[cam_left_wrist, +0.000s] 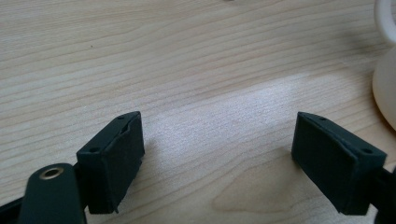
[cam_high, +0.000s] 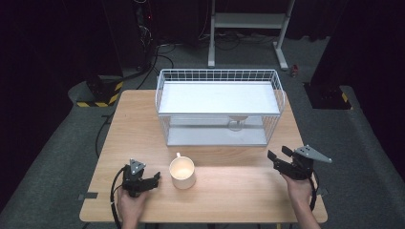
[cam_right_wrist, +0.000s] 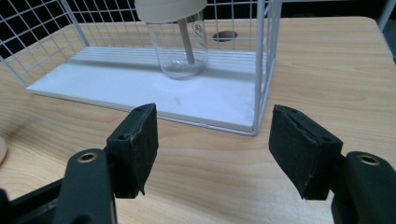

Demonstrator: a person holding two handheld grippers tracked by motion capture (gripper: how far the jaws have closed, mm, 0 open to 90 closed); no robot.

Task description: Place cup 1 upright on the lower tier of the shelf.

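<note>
Clear jar top cropped, cream mug cut off, both tools open, empty.

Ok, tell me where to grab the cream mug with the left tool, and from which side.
Grip the cream mug across its side wall, coming level from its left, where the open left tool already sits beside it. The mug stands upright, and its small handle points away toward the wire rack, so the near and left wall looks unobstructed.
</note>
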